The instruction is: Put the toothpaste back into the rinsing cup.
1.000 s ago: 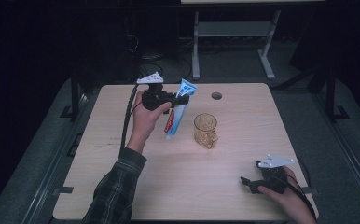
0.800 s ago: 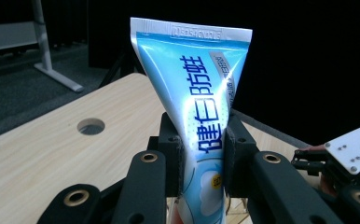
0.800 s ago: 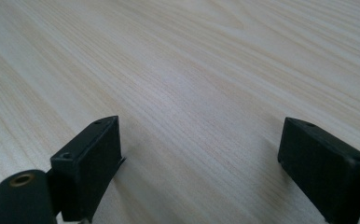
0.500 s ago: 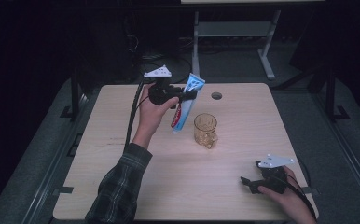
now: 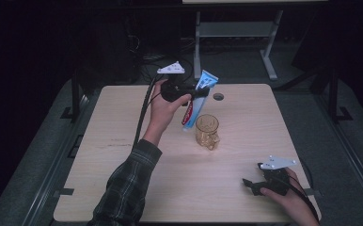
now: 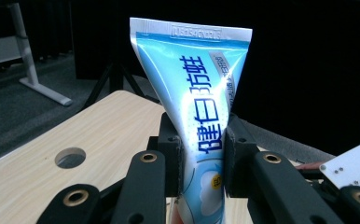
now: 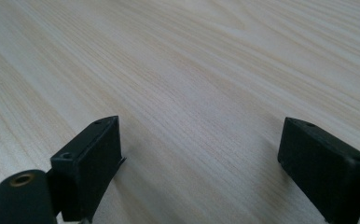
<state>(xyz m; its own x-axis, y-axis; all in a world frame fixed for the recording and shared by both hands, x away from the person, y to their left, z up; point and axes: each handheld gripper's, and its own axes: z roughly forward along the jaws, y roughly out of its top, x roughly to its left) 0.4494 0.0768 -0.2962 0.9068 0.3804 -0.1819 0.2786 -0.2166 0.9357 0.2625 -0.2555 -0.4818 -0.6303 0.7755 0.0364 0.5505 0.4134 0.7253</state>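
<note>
Lifted up and rightward since a second ago, the left gripper (image 5: 199, 92) stays clamped on the toothpaste tube (image 5: 194, 101), crimped end up and cap end hanging just left of the amber glass mug (image 5: 207, 131), probably so it can drop in. Near right, the right gripper (image 5: 251, 184) rests open on the table (image 5: 123, 155).

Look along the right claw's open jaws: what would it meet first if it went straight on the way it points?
Most likely the pale wooden tabletop itself: the right claw points low across bare wood with nothing between its open jaws. Depth is unclear.
</note>
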